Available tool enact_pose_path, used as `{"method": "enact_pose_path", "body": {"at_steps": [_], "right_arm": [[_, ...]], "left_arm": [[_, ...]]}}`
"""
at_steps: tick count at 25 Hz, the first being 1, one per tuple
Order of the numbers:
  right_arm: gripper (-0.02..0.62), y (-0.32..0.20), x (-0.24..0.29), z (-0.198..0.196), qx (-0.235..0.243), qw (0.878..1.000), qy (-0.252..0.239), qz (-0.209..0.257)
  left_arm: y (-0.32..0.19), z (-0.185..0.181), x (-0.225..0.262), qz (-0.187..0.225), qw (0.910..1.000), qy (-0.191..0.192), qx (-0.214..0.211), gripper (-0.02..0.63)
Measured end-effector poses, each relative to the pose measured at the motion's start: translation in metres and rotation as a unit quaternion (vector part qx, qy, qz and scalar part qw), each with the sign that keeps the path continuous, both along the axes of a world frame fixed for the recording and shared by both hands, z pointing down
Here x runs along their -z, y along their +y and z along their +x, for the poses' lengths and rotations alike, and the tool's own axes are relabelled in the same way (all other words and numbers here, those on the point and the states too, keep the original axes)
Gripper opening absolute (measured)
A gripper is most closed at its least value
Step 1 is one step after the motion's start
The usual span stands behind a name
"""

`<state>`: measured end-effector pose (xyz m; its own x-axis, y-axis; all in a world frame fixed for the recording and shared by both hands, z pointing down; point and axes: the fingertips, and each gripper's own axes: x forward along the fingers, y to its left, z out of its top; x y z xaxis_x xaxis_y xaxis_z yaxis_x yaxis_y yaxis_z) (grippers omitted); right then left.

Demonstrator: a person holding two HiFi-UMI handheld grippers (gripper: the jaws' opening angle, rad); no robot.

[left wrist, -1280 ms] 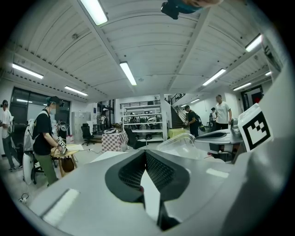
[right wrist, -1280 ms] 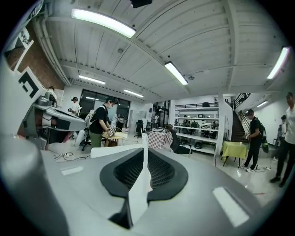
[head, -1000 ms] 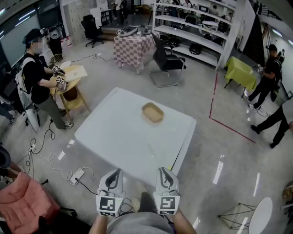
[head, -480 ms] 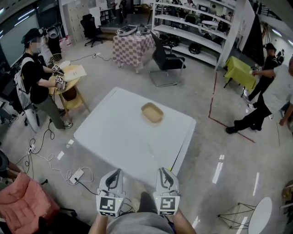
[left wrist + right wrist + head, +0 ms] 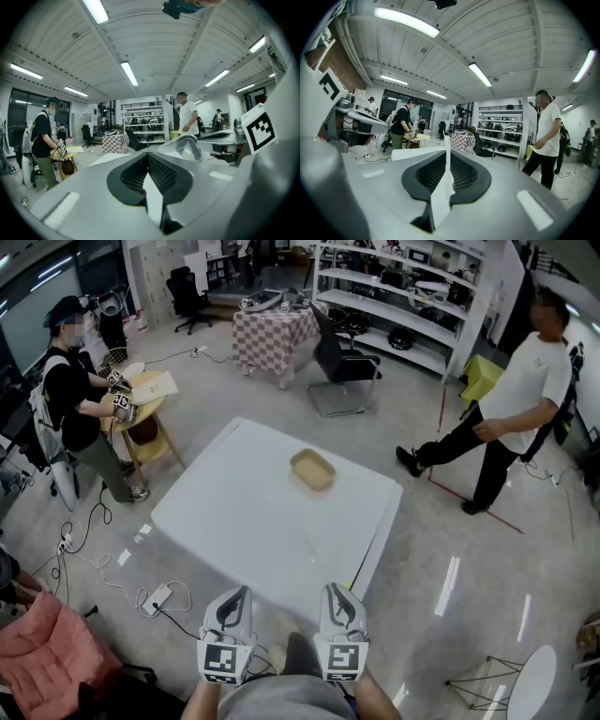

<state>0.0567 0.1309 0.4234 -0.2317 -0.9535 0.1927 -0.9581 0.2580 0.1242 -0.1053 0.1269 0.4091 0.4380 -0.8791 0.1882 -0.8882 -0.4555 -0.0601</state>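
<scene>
Both grippers are held side by side close to my body, short of the near edge of a white table [image 5: 234, 521]. My left gripper [image 5: 233, 595] is shut with nothing between its jaws; in the left gripper view its jaws [image 5: 148, 158] meet and point level across the room. My right gripper [image 5: 336, 591] is shut too and holds nothing, as the right gripper view [image 5: 447, 143] confirms. A shallow tan tray [image 5: 312, 470] lies on the far part of the table, well out of reach of both grippers.
A person in a white shirt [image 5: 514, 381] strides across the floor past the table's far right corner. Another person [image 5: 75, 395] stands at a small wooden table [image 5: 150, 390] on the left. An office chair [image 5: 342, 367], checkered table [image 5: 272, 332], shelving [image 5: 412, 292] and floor cables [image 5: 155, 599] surround the table.
The person in the white shirt has walked in from the right, closer to the table's far right corner. Both grippers and the tray have stayed put.
</scene>
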Motion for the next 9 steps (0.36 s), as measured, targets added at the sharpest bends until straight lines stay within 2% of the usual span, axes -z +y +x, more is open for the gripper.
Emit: {"method": "enact_pose_path", "body": {"at_steps": [9], "right_arm": [[0.031, -0.0025, 0.0051, 0.0104, 0.004, 1.0, 0.001, -0.001]], "left_arm": [[0.0, 0.0106, 0.0068, 0.001, 1.0, 0.005, 0.005, 0.012]]}}
